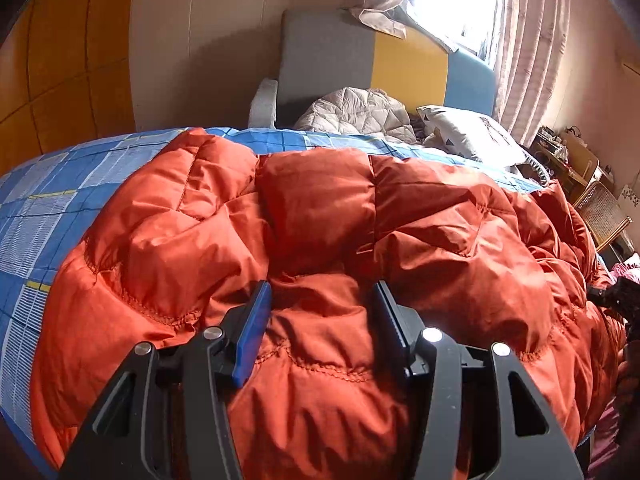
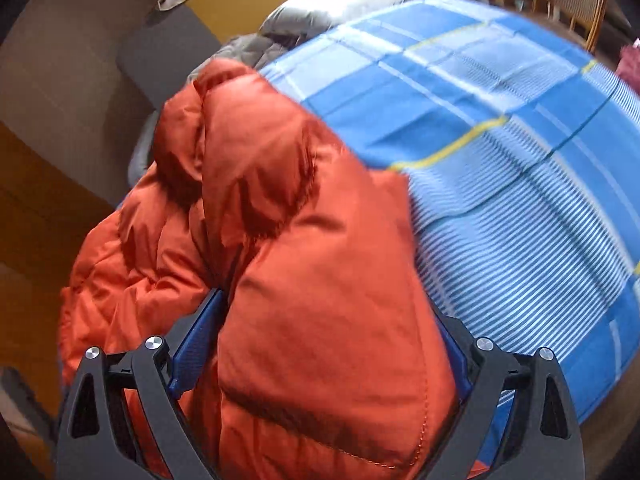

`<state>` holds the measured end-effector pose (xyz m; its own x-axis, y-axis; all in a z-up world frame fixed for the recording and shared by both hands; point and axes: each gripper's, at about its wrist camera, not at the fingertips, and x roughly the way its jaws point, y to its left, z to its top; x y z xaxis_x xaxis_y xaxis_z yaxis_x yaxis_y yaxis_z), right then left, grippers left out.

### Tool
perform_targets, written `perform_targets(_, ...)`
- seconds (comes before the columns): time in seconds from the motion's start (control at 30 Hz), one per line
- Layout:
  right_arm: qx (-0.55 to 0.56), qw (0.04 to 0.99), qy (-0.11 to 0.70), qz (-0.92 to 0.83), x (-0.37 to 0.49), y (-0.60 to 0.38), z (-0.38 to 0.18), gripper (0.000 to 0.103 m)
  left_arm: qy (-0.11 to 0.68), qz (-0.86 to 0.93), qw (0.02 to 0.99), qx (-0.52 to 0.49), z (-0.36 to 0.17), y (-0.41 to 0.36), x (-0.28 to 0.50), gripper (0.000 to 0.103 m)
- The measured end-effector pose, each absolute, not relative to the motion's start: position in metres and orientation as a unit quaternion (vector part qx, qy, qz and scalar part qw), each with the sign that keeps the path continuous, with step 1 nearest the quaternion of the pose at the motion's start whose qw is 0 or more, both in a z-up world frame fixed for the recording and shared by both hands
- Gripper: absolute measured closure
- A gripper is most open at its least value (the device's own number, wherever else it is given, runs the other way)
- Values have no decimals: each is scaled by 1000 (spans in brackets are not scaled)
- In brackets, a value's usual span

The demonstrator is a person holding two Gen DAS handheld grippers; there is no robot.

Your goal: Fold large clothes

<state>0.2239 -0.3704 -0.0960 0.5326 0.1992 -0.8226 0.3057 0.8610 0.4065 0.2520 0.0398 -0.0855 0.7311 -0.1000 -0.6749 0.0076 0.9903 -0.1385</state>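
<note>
An orange quilted down jacket [image 1: 320,240] lies spread across the bed's blue checked sheet [image 1: 60,200]. My left gripper [image 1: 322,304] rests on the jacket's near edge, its jaws apart with a puff of orange fabric bulging between them. In the right wrist view a thick fold of the jacket [image 2: 320,280] fills the space between the fingers of my right gripper [image 2: 332,320], which grips it and holds it lifted over the blue sheet [image 2: 500,160]. The right gripper's right finger is mostly hidden by the fabric.
A grey quilted garment [image 1: 356,116] and a white pillow [image 1: 468,136] lie at the head of the bed by a grey, yellow and blue headboard [image 1: 408,68]. Curtains [image 1: 528,40] hang at the window. A wicker chair [image 1: 600,208] and cluttered desk stand at the right.
</note>
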Motion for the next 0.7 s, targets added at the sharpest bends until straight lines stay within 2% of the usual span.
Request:
perform_targets(0.13,279,830,483,-10,219,-368,-98,27,369,-30,927,-68,-91,41,255,51)
perform_targets(0.2,282,829,483,-2,218,-366,-95,40,371,-31,926,-71,-93,41,257,51)
perform_targets(0.27,280,831,480,8,215,-362,-87,59,373,-31,924,-78,-94,43,259,51)
perform_targets(0.3,276,833,479,13,214,-360,-83,62,374,-31,923,-80,-94,43,261,51)
perform_targets(0.33,270,835,479,16,214,-358,-79,67,377,-29,922,-82,-92,44,263,53)
perform_targets(0.37,261,837,480,15,213,-355,-75,68,377,-28,922,-85,-89,46,266,60)
perform_targets(0.43,248,841,481,11,213,-351,-72,68,382,-28,918,-100,-83,51,272,63)
perform_targets(0.5,246,840,483,4,215,-351,-73,63,386,-26,918,-90,-83,52,276,64)
perform_targets(0.53,245,839,486,1,216,-351,-75,55,391,-33,916,-89,-83,55,278,64)
perform_targets(0.57,240,838,490,-4,218,-353,-77,41,393,-36,915,-85,-82,55,278,63)
perform_targets(0.63,235,837,494,-15,218,-358,-82,27,393,-35,916,-72,-80,61,280,63)
perform_targets(0.7,242,834,495,-14,214,-364,-87,21,393,-33,917,-65,-78,66,282,65)
